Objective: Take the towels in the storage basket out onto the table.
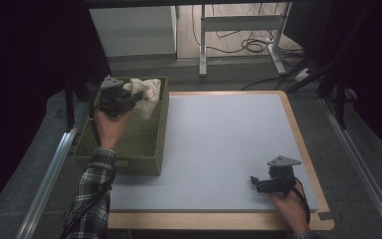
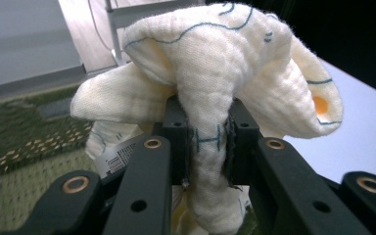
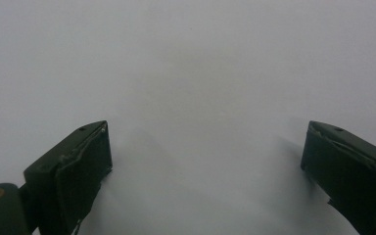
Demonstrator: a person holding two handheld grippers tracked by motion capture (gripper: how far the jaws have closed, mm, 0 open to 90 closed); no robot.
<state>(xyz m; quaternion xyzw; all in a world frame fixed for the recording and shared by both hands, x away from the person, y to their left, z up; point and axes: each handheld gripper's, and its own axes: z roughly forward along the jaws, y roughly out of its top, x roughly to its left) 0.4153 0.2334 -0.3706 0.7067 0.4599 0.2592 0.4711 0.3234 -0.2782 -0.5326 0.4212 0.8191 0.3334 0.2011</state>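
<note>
On pale table (image 1: 219, 149), green basket (image 1: 144, 144).

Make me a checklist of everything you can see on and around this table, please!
Surface: pale grey mat on a wood-edged table, bare.
Job's things: cream cloth with blue stitching, held above the green basket.
Clutter: nothing seen.
Grippers: left gripper shut on the cloth; right gripper open, low over the mat.
Cables: loose black cables on the floor behind.
Surroundings: metal stand legs, dark curtains.
</note>
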